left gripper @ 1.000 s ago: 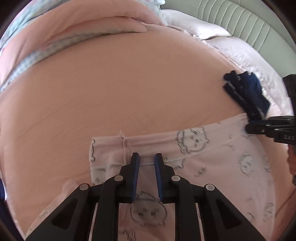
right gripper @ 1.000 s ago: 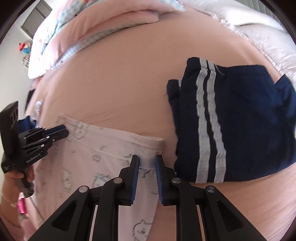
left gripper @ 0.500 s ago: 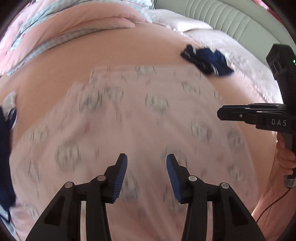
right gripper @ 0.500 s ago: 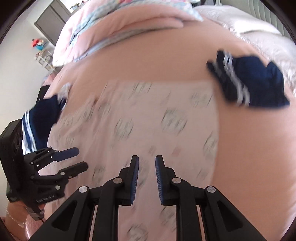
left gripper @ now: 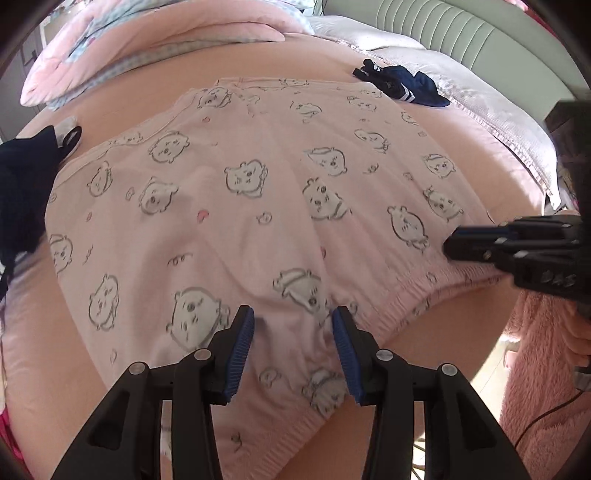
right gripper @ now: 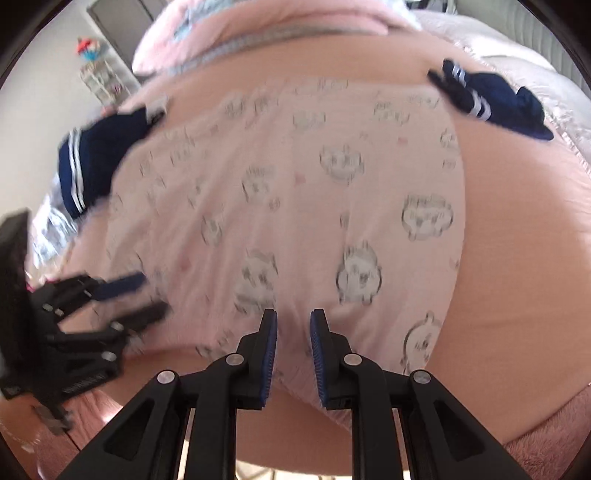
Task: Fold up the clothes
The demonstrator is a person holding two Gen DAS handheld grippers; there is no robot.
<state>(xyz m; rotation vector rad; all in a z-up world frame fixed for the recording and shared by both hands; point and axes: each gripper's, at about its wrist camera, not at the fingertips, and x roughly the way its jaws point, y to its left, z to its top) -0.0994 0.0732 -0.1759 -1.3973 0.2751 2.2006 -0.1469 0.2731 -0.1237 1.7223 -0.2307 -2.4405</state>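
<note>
Pale pink pyjama trousers [left gripper: 258,206] printed with little bear faces lie spread flat on the pink bed sheet [left gripper: 122,103], elastic waistband [left gripper: 406,299] toward me. My left gripper [left gripper: 293,347] hangs open over the near waistband, cloth beneath its fingers but not pinched. In the right wrist view the trousers [right gripper: 295,192] fill the middle. My right gripper [right gripper: 293,343] has its pads close together with pink cloth of the near edge between them. It shows from the side as the right gripper [left gripper: 452,245] at the garment's right edge. The left gripper [right gripper: 151,295] is spread and blurred.
A navy striped garment [left gripper: 402,86] lies crumpled beyond the trousers' far right corner; another navy piece [left gripper: 22,192] sits at the left. A rolled pink quilt [left gripper: 147,40] and green headboard [left gripper: 461,33] are behind. A fluffy pink sleeve [left gripper: 543,369] is at the right.
Both grippers drew back toward the near side, and the trousers now lie spread out full length. The left gripper let go of the cloth and opened; the right stayed narrow.
</note>
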